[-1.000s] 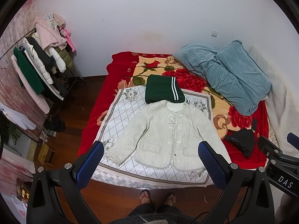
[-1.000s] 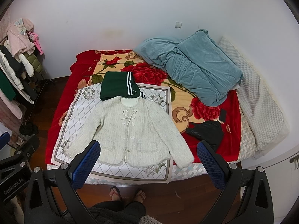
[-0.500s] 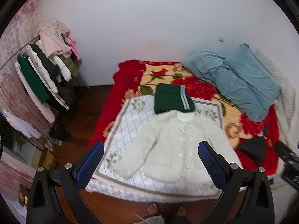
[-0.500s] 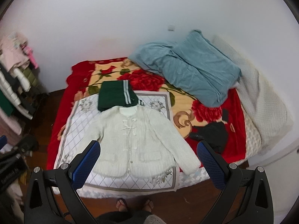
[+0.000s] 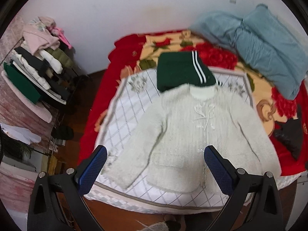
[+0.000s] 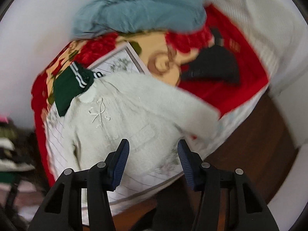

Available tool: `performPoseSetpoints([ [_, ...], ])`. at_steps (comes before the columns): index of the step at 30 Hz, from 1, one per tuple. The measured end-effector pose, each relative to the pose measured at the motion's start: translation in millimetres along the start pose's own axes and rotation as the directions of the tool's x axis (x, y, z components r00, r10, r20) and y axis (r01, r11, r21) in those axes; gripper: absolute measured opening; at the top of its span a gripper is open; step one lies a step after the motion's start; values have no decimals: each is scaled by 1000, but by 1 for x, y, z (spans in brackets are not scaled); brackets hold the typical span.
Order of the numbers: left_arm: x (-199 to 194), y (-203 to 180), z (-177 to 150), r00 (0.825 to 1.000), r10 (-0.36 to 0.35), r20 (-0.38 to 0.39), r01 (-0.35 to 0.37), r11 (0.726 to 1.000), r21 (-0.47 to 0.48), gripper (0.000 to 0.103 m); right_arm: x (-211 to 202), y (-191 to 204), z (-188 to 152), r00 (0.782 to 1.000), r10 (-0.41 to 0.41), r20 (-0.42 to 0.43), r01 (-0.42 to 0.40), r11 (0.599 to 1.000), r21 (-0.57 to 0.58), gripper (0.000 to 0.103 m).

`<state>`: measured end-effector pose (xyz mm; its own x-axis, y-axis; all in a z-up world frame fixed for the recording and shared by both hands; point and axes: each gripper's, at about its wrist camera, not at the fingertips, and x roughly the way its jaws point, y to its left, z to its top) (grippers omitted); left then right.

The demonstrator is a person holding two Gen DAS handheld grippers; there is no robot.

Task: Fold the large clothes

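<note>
A cream jacket point(image 5: 194, 134) lies flat, collar away, on the bed point(image 5: 92, 134), its hem nearest both grippers: the left gripper point(image 5: 156, 168) gapes wide and empty, the right gripper point(image 6: 153, 162), its fingers just closing halfway, grips nothing

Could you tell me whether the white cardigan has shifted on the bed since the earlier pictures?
No. The white cardigan lies spread flat, its collar still just below the folded green garment on the quilted mat; only the cameras came closer.
</note>
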<state>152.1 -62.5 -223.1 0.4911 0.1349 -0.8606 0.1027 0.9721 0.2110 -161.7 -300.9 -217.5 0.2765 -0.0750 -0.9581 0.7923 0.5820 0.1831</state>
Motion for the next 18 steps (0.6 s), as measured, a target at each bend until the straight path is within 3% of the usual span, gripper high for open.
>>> performPoseSetpoints([
  [3,45,-32,2,999,7,-49,-6,1000,10,103,76,-55,3,993,97,-71,-85,985,150,61],
  [6,93,-63,-4,993,11,-114,-6,999,44,103,149,-105,-5,982,142,-126,-99,950,297,61],
  [9,143,-91,-13,983,31,-179,-15,996,88,103,225,-151,-23,963,218,-158,-119,871,476,61],
  [10,153,-96,-14,981,37,-189,-19,995,94,103,258,-170,-32,953,258,-159,-129,819,558,61],
  [13,193,-116,-21,969,54,-242,-31,995,98,103,312,-201,-49,941,309,-141,-136,723,677,61],
  [15,215,-127,-25,961,50,-272,-26,996,90,103,350,-227,-63,933,352,-78,-167,614,772,62],
  [18,240,-142,-29,958,35,-285,-8,996,94,103,378,-248,-71,930,366,21,-213,494,843,61],
])
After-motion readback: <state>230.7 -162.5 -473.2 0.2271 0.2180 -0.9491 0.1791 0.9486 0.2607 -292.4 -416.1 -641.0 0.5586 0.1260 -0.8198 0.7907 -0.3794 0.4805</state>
